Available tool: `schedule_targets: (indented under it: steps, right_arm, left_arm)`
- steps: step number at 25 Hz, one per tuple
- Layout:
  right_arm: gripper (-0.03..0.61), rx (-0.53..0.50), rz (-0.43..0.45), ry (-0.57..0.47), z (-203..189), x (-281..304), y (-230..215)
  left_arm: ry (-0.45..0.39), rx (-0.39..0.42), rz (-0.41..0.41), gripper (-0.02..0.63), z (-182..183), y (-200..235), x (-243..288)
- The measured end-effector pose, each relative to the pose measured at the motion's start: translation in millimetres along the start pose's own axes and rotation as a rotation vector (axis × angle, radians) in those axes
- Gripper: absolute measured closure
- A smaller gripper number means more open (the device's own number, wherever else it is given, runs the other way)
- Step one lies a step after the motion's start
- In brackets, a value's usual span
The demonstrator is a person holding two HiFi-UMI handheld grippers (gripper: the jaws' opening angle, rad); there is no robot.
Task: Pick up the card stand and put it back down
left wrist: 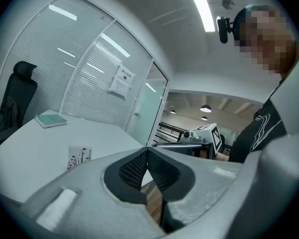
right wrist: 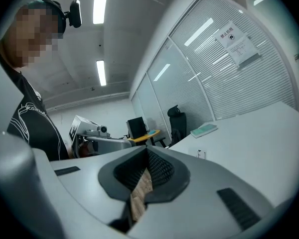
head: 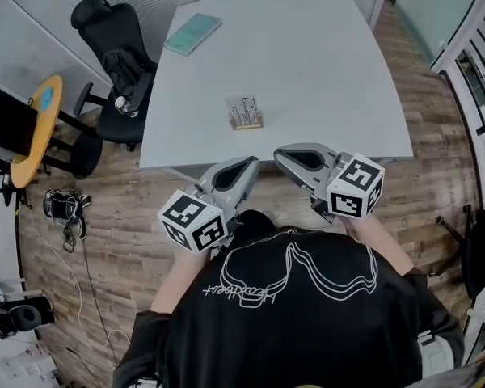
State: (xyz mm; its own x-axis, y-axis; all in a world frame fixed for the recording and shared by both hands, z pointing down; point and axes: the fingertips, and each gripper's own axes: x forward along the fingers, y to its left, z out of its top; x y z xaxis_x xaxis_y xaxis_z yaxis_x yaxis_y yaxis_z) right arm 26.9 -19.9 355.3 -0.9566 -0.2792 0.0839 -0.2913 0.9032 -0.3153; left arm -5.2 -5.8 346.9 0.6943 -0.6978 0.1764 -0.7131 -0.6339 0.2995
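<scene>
Light, tippy-looking stand (head: 245, 113), cards probably loose; best pinched low on the wooden base. Left gripper (head: 246, 166) and right gripper (head: 284, 157) both squeezed closed, empty, well short of it.

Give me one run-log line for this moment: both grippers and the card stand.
left gripper: shut, empty | right gripper: shut, empty | card stand: upright on table, apart from both grippers

No legible text. Wall notice (right wrist: 237, 45) print too small; shirt (head: 291, 322) script unreadable.
</scene>
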Motion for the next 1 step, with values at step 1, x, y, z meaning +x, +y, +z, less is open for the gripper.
schedule_targets:
  steps: [1]
  right_arm:
    - [0.571,-0.006,-0.001,0.003,-0.6,0.1,2.4]
  left_arm:
    - [-0.004,-0.001,-0.001,0.6,0.2,-1.1,-2.5]
